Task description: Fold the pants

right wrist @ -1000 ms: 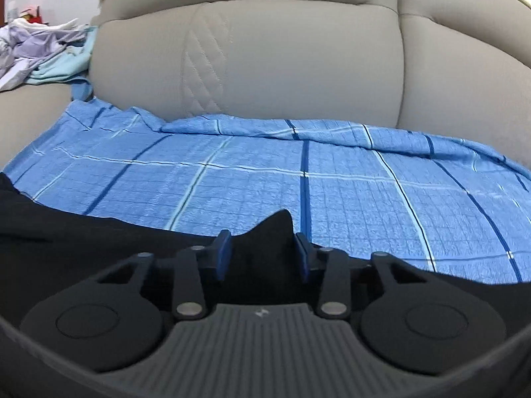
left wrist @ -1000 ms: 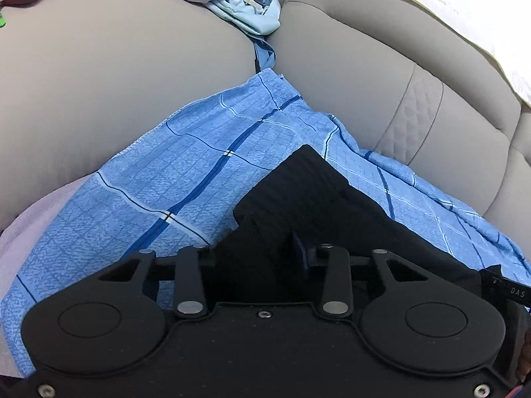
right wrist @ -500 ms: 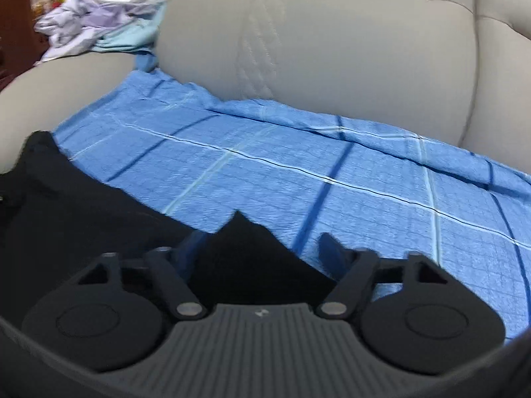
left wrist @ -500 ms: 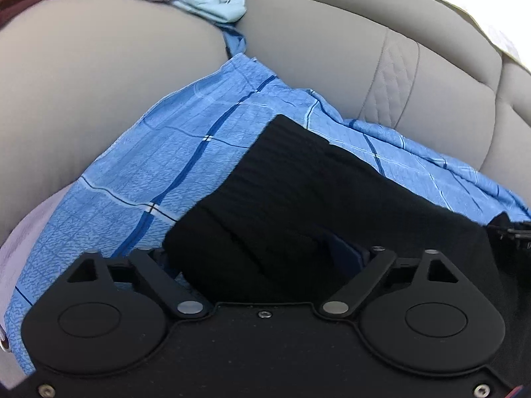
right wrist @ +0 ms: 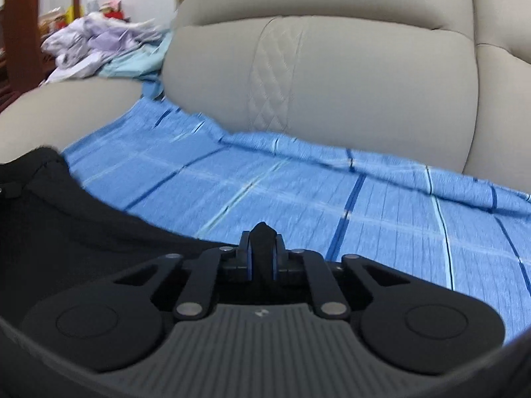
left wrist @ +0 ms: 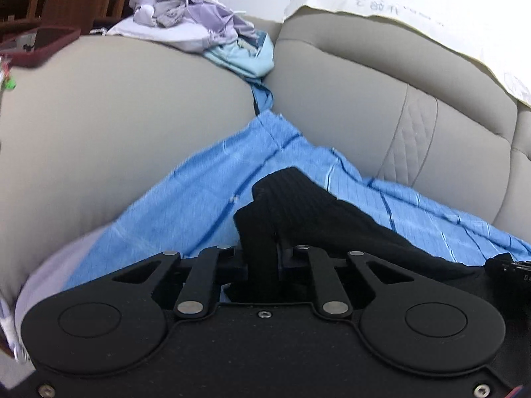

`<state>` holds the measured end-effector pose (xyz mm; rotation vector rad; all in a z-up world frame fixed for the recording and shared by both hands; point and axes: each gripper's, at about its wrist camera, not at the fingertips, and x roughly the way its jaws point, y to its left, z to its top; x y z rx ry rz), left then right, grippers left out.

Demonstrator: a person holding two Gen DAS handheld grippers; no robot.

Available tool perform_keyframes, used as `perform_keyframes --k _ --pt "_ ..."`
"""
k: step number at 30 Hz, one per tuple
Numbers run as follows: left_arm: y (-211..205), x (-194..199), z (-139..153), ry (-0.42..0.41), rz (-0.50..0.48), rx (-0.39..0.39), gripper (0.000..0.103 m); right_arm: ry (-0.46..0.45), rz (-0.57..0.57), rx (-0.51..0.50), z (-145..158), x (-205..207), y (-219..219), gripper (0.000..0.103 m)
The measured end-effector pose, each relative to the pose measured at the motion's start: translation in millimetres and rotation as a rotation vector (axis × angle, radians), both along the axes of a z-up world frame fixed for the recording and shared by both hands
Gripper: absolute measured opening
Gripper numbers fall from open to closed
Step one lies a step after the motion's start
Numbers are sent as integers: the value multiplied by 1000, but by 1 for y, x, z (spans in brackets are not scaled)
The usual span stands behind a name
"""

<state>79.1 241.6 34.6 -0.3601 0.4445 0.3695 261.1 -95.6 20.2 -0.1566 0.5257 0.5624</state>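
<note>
black pants (left wrist: 332,212), one pair, pinched by two grippers: left (left wrist: 262,258) and right (right wrist: 262,258) fingers both clamped on fabric.

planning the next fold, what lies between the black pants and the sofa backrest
A bare stretch of the blue checked sheet separates the black pants from the sofa backrest; the right wrist view shows it best.

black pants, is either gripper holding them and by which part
Both are. The left gripper is shut on a bunched edge of the black ribbed fabric pants; the right gripper pinches another fold of their edge. Which part of the garment cannot be told.
</note>
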Motion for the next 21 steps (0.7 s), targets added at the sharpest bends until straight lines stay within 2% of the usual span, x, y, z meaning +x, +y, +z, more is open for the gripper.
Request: perform_keyframes --k 5,9,12,14,15,17,18,19,20,21 --pt "25 21 9 -23 47 -6 11 -19 -15 27 5 26 22 13" --pt "53 44 16 -31 85 17 11 -31 18 25 5 50 48 13" --pt "77 63 15 16 100 -15 11 -18 41 42 10 74 66 14" --pt "84 70 10 91 103 -22 16 3 29 15 8 88 79 26" --pt "85 71 7 123 100 -28 18 10 8 -12 7 91 82 47" --pt "84 62 4 150 77 -57 28 6 -21 -33 8 87 82 57" --pt "82 54 4 146 71 -69 32 7 -19 -23 11 81 77 69" --pt "80 45 6 141 67 -74 44 5 -11 -9 14 73 69 78" --pt "77 37 9 138 68 -73 55 -4 0 4 18 61 57 78" --pt "74 27 12 129 73 -68 57 -7 -1 6 20 52 46 79"
